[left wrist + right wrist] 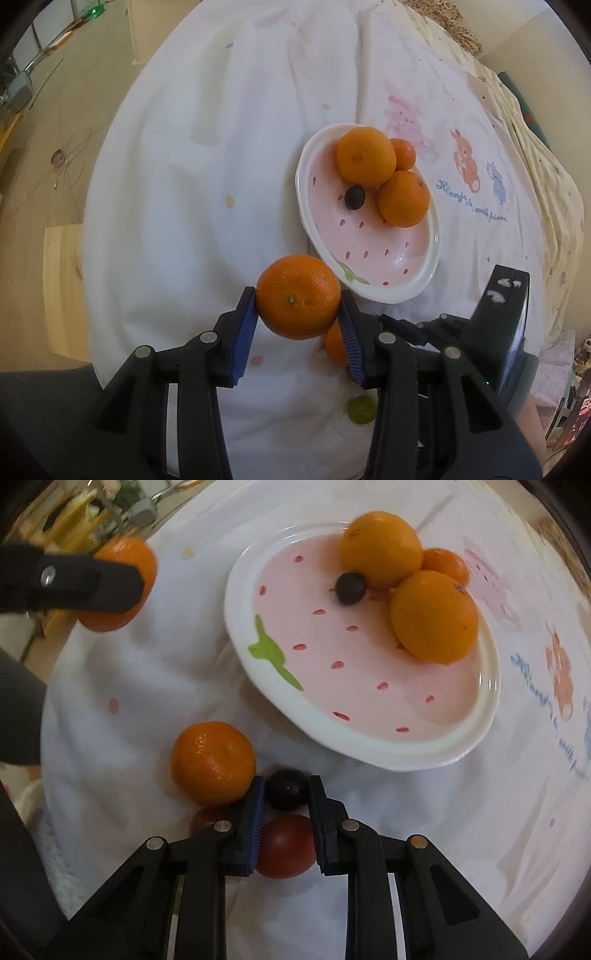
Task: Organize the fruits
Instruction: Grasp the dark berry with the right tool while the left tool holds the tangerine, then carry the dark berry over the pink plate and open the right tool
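Two hand-held grippers worked over a round tabletop (184, 184) draped in a white cloth printed with cartoon animals. The left hand-held gripper (298, 312) held a glossy orange mandarin (298, 296) between its blue ribbed pads (246, 332), lifted clear of the cloth, just off the 7 o'clock rim of a white oval plate with a pink strawberry pattern (391, 291). In the right wrist view that same mandarin (122, 587) showed at 10 o'clock, half hidden behind a black finger (74, 587).

On the plate sat three orange fruits bunched at the far side: a large pale orange (365, 156), a second pale orange (403, 198) touching it, and a small deep-orange mandarin (405, 153) tucked behind them. A dark purple grape (355, 197) lay against the large orange, at about the plate's centre.

The right hand-held gripper (287, 792) pointed down at the cloth with its jaws closed narrow on a second dark round grape (287, 789), the pads pressing its two sides. Beside it at 9 o'clock lay a loose orange mandarin (213, 762) on the cloth, touching the left finger. A red tomato (284, 845) rested on the cloth between the black fingers, nearer the camera than the grape, and another reddish fruit (207, 819) peeked out under the left finger. A small green fruit (361, 409) lay on the cloth below the left hand-held gripper.
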The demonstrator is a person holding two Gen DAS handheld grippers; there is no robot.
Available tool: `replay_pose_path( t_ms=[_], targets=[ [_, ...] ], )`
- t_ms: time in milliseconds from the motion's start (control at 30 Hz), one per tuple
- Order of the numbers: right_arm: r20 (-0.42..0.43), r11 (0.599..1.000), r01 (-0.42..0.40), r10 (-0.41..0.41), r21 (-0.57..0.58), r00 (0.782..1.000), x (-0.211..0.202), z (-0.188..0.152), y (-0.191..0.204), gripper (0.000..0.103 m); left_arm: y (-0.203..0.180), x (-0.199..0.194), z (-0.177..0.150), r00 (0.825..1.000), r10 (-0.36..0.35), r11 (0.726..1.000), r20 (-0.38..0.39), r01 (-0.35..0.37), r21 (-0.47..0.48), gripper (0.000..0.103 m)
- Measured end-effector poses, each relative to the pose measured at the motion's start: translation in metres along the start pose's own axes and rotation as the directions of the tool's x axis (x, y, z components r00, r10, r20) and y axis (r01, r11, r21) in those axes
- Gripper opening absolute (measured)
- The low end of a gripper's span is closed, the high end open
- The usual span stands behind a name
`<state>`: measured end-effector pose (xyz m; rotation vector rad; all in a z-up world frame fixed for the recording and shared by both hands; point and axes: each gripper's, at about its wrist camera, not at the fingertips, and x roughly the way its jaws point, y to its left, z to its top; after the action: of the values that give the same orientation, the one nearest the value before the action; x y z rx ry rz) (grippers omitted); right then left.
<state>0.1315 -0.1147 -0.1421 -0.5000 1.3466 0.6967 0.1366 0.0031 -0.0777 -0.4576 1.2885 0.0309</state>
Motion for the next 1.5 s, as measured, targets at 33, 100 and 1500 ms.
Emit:
replay_pose_path(
  t_ms=[33, 100, 1500],
  targets=[
    [0.007, 1.000, -0.017, 0.017, 0.022, 1.000, -0.006, -0.007, -0.009, 0.024, -0.001, 0.000, 0.000, 1.000, 0.004, 1.000, 0.004, -0.004, 0.004, 0.039],
    [0.038, 0.997, -0.036, 0.034, 0.066, 0.999, -0.016, -0.010, -0.016, 0.024, -0.003, 0.000, 0.000, 1.000, 0.019, 1.000, 0.013, -0.019, 0.014, 0.039],
    [0.539, 0.844, -0.310, 0.029, 0.438, 0.842, -0.134, -0.022, -0.194, 0.024, -0.065, -0.004, 0.064, 0.972, 0.157, 0.934, 0.172, -0.203, 0.293, 0.039]
  ],
)
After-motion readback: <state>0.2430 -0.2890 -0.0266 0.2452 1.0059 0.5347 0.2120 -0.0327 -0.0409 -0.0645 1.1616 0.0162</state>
